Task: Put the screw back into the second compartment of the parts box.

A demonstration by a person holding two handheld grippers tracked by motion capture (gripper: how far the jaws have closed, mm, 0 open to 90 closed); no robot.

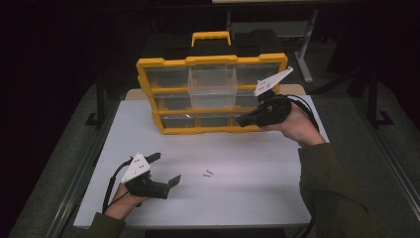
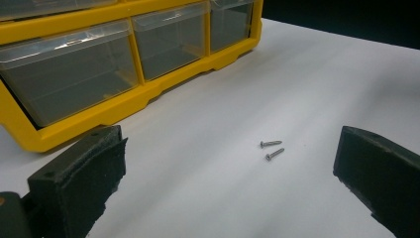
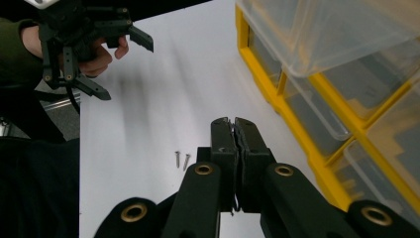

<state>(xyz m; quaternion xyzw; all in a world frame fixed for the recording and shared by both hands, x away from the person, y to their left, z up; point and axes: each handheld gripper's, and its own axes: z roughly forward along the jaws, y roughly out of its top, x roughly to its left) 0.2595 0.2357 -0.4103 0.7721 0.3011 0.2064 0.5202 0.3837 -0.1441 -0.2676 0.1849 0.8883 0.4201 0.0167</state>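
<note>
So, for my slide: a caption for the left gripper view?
Open left tool facing two screws beside the yellow organizer.

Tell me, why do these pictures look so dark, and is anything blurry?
High view: only the white table is lit, the room around is black. Left gripper view: the screws are sharp, the close pads soft. Right gripper view: smeared grey streaks cross the tabletop.

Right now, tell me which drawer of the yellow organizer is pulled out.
The top-row middle drawer of the organizer: its clear body juts forward past the yellow frame, while the drawers around it sit flush.
</note>
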